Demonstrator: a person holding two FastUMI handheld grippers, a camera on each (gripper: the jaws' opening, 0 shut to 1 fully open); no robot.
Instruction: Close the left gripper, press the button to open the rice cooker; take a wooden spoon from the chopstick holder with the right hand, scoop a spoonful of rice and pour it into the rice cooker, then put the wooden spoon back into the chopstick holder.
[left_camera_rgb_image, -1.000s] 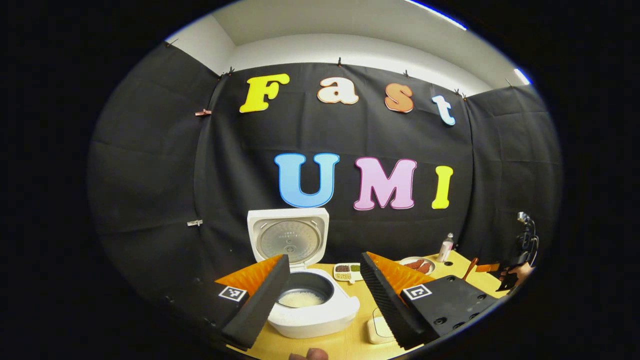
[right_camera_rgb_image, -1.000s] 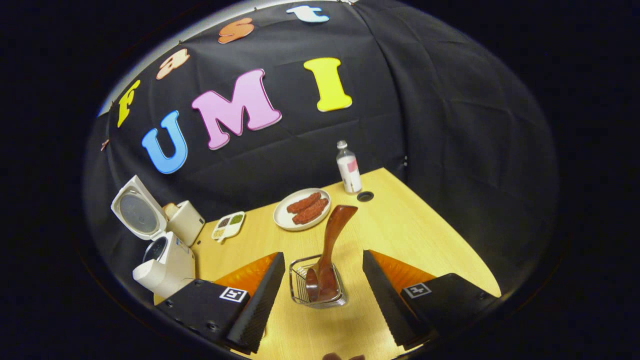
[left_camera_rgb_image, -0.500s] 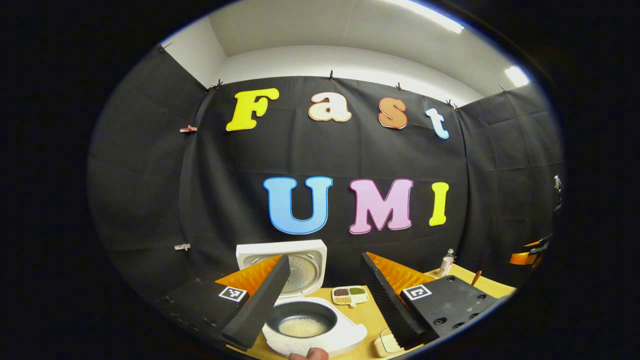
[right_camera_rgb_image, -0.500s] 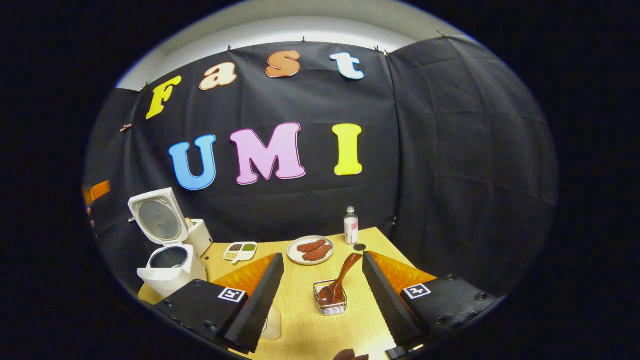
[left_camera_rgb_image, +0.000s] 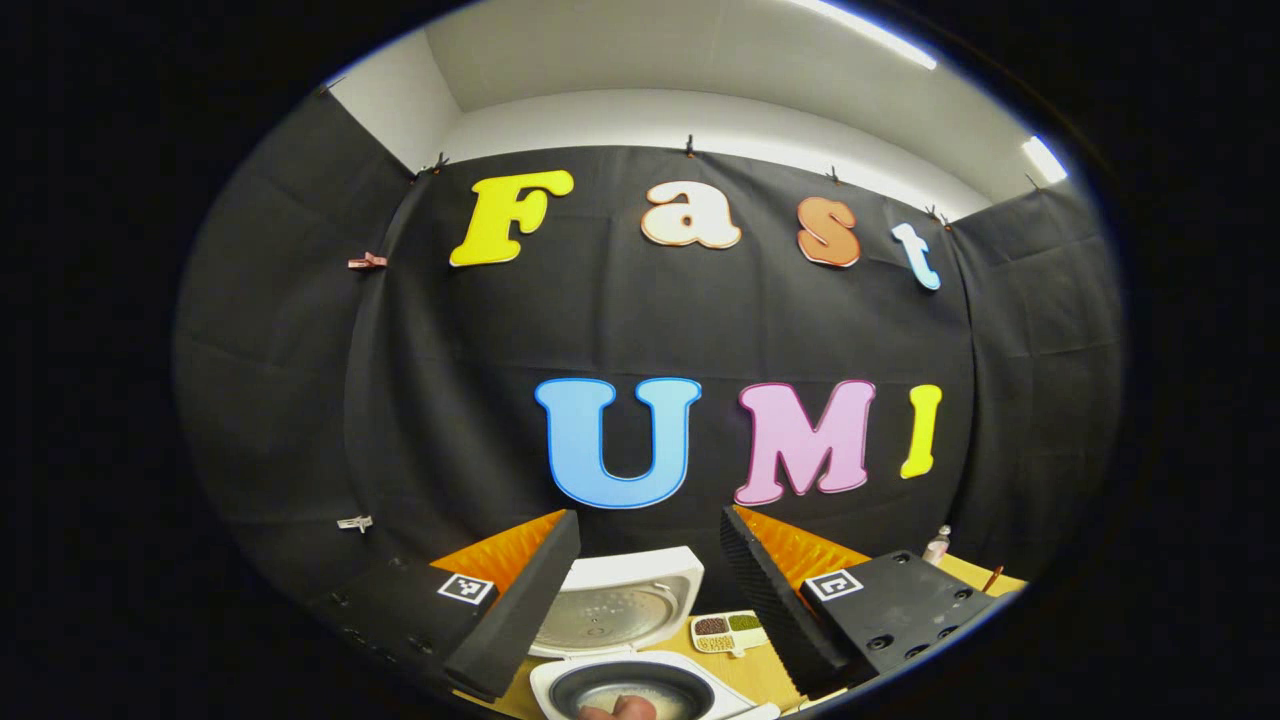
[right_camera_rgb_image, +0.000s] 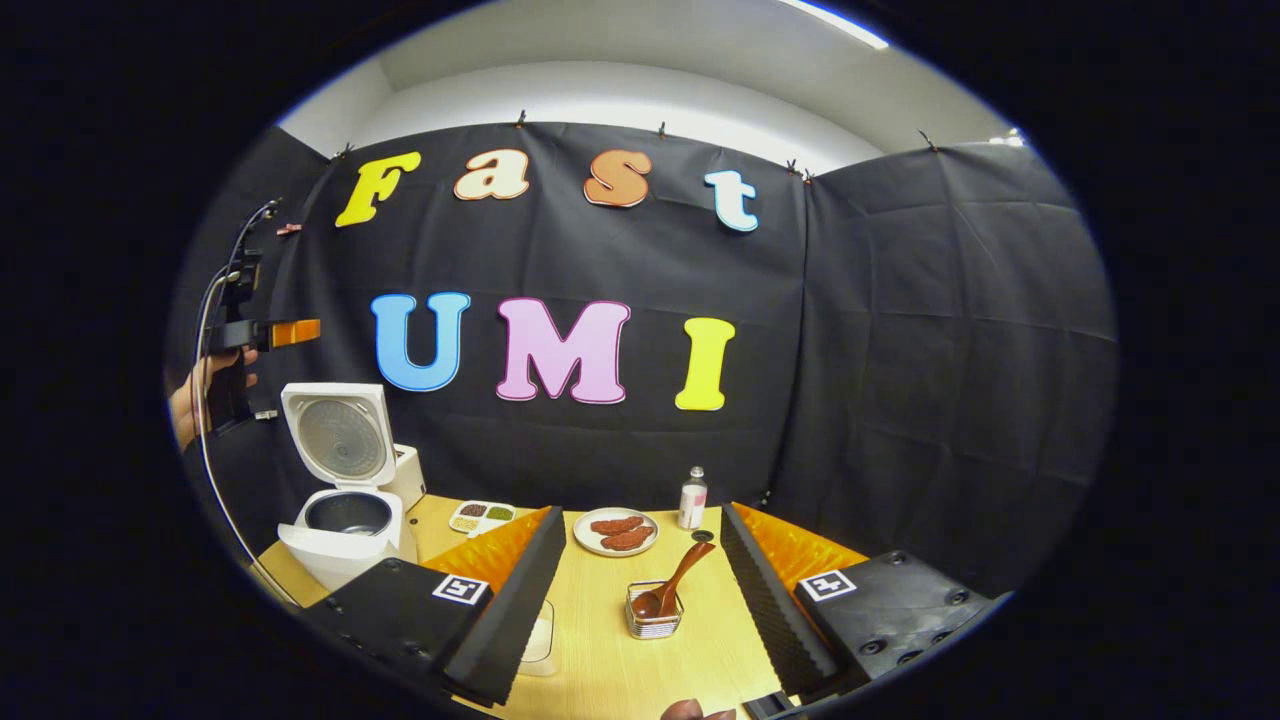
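On the worktop (right_camera_rgb_image: 600, 640), the rice cooker (right_camera_rgb_image: 345, 535) is standing at the far left with its lid (right_camera_rgb_image: 340, 440) raised upright, so the button press looks finished. Its dark inner pot is showing a pale layer at the bottom in the left gripper view, which is probably rice, though the cooker (left_camera_rgb_image: 625, 680) is sitting low at the edge there and partly cut off. The wooden spoon (right_camera_rgb_image: 672, 588) is resting in the chopstick holder (right_camera_rgb_image: 652, 615), bowl down and handle leaning up and to the right, with nothing touching it. That fits a spoon already put back after pouring, so I am judging the task to be essentially complete; the pictures alone cannot rule out that the scoop is not yet begun.

The right claw (right_camera_rgb_image: 640, 585) is hanging released, fingers wide apart, well back from the holder and gripping nothing. The left claw (left_camera_rgb_image: 645, 590) is also standing released and empty, held high above the cooker and pointing at the booth wall; in the right gripper view it (right_camera_rgb_image: 285, 333) is showing far left above the lid, with a hand (right_camera_rgb_image: 195, 395) holding it. Both claws are sitting clear of everything, so nothing obvious is left to do.

A plate of sausages (right_camera_rgb_image: 616, 531), a small bottle (right_camera_rgb_image: 690, 498) and a divided dish (right_camera_rgb_image: 482, 515) are lying beyond the holder.
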